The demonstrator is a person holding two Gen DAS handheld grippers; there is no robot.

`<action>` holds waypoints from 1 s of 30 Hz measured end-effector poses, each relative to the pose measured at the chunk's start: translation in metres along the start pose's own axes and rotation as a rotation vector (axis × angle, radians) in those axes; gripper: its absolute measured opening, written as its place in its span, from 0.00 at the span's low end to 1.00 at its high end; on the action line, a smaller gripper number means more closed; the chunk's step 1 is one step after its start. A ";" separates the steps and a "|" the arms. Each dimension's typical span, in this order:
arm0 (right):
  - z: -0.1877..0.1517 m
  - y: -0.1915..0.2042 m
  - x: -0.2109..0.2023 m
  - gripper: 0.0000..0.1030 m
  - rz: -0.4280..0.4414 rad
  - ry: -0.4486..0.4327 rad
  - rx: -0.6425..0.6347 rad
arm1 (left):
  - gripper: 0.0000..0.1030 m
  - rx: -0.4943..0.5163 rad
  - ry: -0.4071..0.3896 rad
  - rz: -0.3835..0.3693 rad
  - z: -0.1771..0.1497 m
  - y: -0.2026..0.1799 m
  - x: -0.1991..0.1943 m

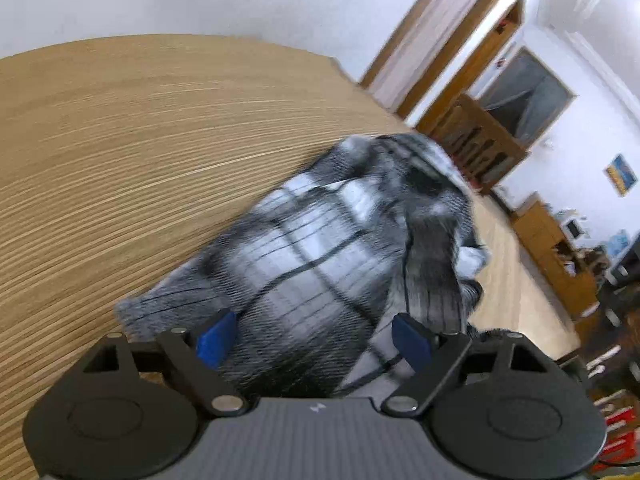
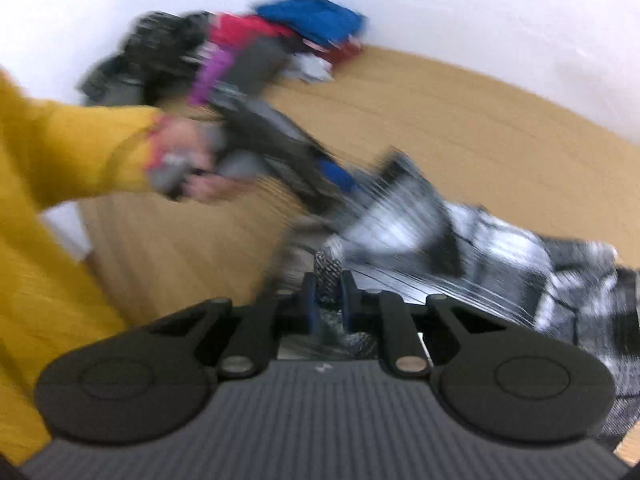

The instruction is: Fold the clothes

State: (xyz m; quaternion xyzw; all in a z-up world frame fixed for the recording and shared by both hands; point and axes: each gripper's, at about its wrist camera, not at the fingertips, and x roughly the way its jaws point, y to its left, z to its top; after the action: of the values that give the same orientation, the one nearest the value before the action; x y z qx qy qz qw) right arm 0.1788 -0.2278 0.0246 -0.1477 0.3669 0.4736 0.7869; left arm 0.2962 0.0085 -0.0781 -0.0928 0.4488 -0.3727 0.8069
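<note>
My left tongs (image 1: 314,340): blue pads spread wide, gripping nothing, poised over the plaid garment (image 1: 320,256). My right tongs (image 2: 328,296): pinched tight on a bunched fold of that garment, which lies crumpled on the wooden tabletop (image 1: 120,140) by its right edge. Pile of clothes (image 2: 256,44): far edge, against the wall.

One plaid garment (image 1: 320,248), grey, black and white, on one wooden table (image 1: 120,140). Two grippers: left gripper (image 1: 314,338) and right gripper (image 2: 329,300), two blue-padded fingers each. One heap of mixed clothes (image 2: 248,44); blur prevents counting its pieces.
</note>
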 end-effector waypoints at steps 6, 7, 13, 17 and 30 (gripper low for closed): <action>0.014 0.033 -0.018 0.09 0.020 -0.084 -0.042 | 0.84 -0.016 -0.025 -0.111 0.000 -0.012 -0.008; 0.014 0.034 -0.018 0.08 0.009 -0.093 -0.044 | 0.83 -0.021 -0.031 -0.126 0.000 -0.013 -0.010; 0.017 0.007 0.003 0.06 -0.118 -0.143 0.027 | 0.80 -0.117 -0.154 -0.082 0.002 0.005 -0.046; 0.007 -0.045 0.036 0.09 -0.331 -0.123 0.205 | 0.82 -0.109 -0.168 0.085 -0.007 0.017 -0.073; -0.102 0.013 0.032 0.11 -0.256 0.075 0.515 | 0.75 0.119 0.170 0.036 -0.102 -0.039 -0.039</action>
State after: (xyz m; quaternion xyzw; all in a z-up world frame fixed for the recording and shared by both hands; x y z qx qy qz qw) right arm 0.1321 -0.2596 -0.0671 -0.0057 0.4822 0.2561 0.8378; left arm 0.1827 0.0266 -0.0928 -0.0047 0.4941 -0.3905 0.7767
